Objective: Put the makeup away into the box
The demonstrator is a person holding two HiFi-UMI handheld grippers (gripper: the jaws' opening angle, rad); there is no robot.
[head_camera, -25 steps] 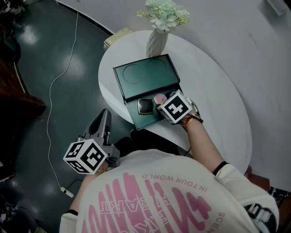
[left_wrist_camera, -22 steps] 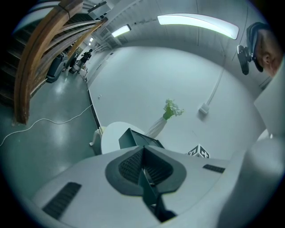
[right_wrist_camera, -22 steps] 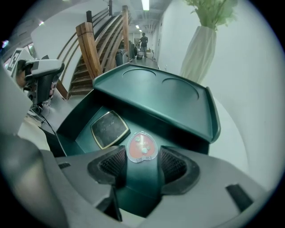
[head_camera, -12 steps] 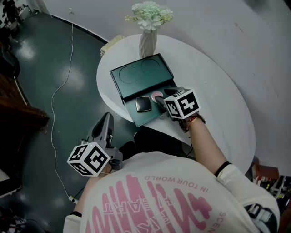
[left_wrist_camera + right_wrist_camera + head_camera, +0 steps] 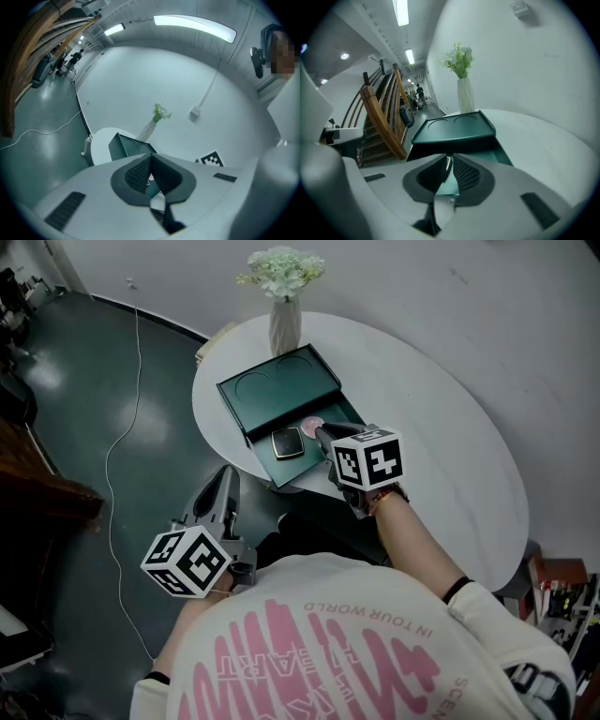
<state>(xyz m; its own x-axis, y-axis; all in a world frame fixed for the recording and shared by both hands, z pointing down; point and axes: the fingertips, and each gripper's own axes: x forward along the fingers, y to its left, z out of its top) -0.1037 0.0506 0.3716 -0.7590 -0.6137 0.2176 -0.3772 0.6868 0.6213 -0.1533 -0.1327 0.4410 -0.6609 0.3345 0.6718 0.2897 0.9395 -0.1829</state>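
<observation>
on the round white table (image 5: pixel 441 418) your landmark is the open dark green box (image 5: pixel 277 390), which takes up the table's left end. its lid is swung back on the far side with two round recesses showing, and the tray part faces you. just past the box's far corner, close to the lid, the white vase (image 5: pixel 284 329) with pale flowers stands upright. your left gripper (image 5: pixel 223 479) hangs well apart from the box, off its near-left side and past the table edge, tips aimed toward the box. its jaws are pressed together with nothing in them. your right gripper (image 5: pixel 322 432) is over the box's near-right part, tips angled down at the tray. its jaws have just been closing and now sit almost together, with only a thin slit left and nothing pinched between them. the black square compact (image 5: pixel 287 443) lies flat in the left half of the box tray. the small round pink makeup (image 5: pixel 312 424) lies in the tray just right of it, near the lid hinge and right by your right gripper's tips. can't tell if they touch. a thin white cable (image 5: pixel 120 437) runs well left of the box, off the table.
</observation>
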